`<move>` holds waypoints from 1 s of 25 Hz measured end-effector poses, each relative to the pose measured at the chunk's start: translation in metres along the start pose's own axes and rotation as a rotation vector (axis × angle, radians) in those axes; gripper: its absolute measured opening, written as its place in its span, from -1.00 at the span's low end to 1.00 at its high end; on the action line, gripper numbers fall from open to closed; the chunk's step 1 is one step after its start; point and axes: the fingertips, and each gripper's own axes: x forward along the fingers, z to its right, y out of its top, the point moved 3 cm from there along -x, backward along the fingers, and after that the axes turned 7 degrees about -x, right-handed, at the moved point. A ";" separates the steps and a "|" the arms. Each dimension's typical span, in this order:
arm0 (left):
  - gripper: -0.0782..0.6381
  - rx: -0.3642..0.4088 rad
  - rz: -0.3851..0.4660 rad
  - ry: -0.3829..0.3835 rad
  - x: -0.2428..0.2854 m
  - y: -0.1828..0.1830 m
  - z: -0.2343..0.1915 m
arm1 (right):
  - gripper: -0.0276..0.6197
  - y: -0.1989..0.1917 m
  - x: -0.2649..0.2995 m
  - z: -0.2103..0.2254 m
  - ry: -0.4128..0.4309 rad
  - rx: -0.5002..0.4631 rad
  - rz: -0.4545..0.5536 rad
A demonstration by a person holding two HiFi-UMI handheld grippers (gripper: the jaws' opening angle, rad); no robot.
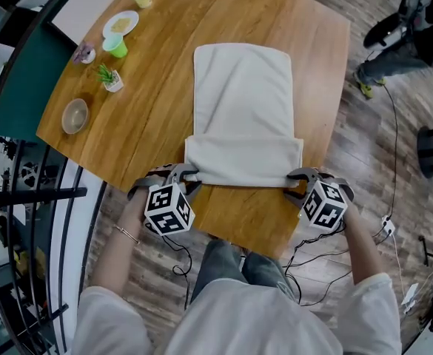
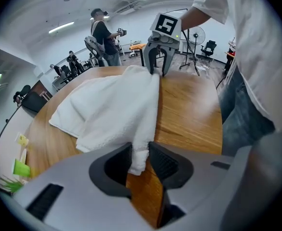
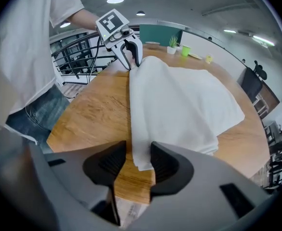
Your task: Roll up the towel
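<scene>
**Head view.** Finds the towel (image 1: 242, 102) laid lengthwise on the wooden table (image 1: 164, 58), with its near end turned over into one flat band. Places the left gripper (image 1: 190, 177) and the right gripper (image 1: 296, 180) at the two near corners of that band, both pointing steeply down close to the near edge.

**Left gripper view.** Shows a corner of the towel (image 2: 107, 109) pinched between the jaws, with cloth touching both pads. Follows the folded edge across to the other gripper.

**Right gripper view.** Shows the opposite corner of the towel (image 3: 179, 100) between slightly parted jaws, with cloth against one pad and a sliver of wood visible beside the other. Reads as a slack hold, not a firm pinch.

**Assessment.** Judges the roll barely begun, with one turn laid and most of the length flat. Calls next for a firm grip on both ends of the band, then an even turn away from the body. Requires level ends to keep the roll from skewing.
</scene>
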 end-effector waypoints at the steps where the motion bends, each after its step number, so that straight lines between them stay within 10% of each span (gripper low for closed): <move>1: -0.45 0.000 -0.004 -0.009 0.001 0.000 -0.001 | -0.41 0.000 0.000 0.001 0.003 0.007 0.004; 6: -0.22 -0.001 -0.027 -0.098 0.000 0.000 0.005 | -0.73 -0.002 0.000 0.010 -0.047 -0.008 -0.012; 25: -0.72 -0.052 0.000 -0.006 -0.010 -0.002 0.009 | -0.83 -0.001 -0.002 -0.002 -0.015 0.067 -0.004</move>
